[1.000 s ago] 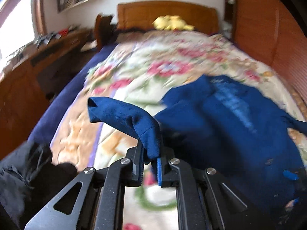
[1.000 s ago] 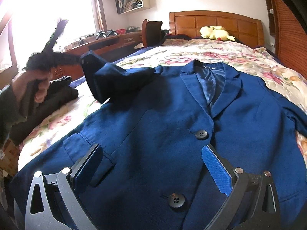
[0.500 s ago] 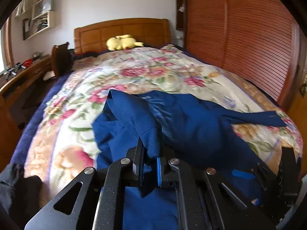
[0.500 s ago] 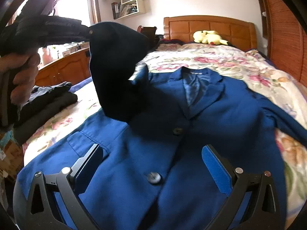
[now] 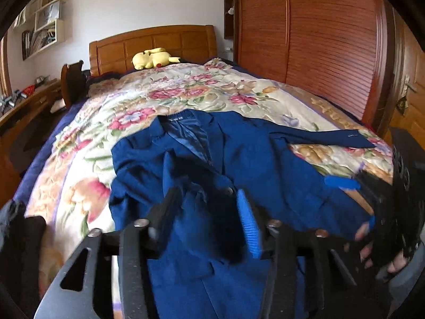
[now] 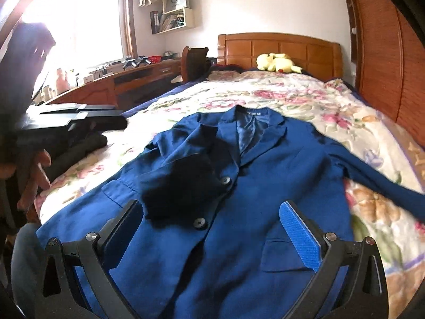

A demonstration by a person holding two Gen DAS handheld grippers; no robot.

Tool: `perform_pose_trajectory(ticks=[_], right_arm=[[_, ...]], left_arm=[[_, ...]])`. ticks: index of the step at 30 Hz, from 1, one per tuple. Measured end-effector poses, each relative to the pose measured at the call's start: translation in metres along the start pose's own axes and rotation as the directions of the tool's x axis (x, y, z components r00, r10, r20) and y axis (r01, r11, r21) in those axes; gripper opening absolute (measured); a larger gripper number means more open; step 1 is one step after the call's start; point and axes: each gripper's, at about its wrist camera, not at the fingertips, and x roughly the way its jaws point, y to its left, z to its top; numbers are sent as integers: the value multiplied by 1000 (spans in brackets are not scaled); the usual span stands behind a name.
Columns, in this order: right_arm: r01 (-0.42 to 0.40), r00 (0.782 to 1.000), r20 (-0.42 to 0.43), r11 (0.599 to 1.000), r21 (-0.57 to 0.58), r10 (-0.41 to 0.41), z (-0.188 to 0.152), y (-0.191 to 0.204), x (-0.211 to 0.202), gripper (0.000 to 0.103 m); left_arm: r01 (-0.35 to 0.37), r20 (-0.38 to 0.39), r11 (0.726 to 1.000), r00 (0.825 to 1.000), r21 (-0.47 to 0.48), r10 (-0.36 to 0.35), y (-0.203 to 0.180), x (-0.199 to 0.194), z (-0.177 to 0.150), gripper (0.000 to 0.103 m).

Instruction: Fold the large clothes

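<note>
A blue blazer (image 6: 255,186) lies face up on the floral bedspread (image 6: 292,95), collar toward the headboard. Its left sleeve (image 6: 183,183) is folded across the chest and rests there. Its other sleeve (image 6: 377,178) stretches out to the right. My left gripper (image 5: 207,212) is open and empty just above the folded sleeve (image 5: 186,183). My right gripper (image 6: 212,228) is open and empty, low over the blazer's lower front. The right gripper also shows at the right edge of the left wrist view (image 5: 356,202).
A yellow plush toy (image 6: 276,62) lies by the wooden headboard (image 6: 279,50). A stack of dark clothes (image 6: 79,148) sits at the bed's left edge. A desk (image 6: 119,79) and chair stand to the left. A wooden wardrobe (image 5: 318,40) lines the right side.
My left gripper carried the sleeve across the blazer's chest, then opened and let it go. The sleeve now lies on the blazer. The right gripper stayed open.
</note>
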Motion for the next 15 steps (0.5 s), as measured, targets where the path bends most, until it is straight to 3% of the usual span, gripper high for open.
perform_pose_trajectory(ticks=[1,4,10,15], right_arm=[[10,1000,9,1000,-7,-9,0,1,0,102],[39,998,41,999,-24,-38,2,3,1,102],[86,996,25,995,-44,-85,8,16,29,102],[-29,998,-61,1000,-5,29,17,31,61,102]], left_arm=[[7,4,1000,1000,-3,-7,3,-3,-6,66],[-7,25,1000,1000,-1,7,12,-6,-21,76],[-55,51,996,997,-68,58,44,-9,-56,77],[-96,62,985,992,-145,106,74,-20,-90,77]])
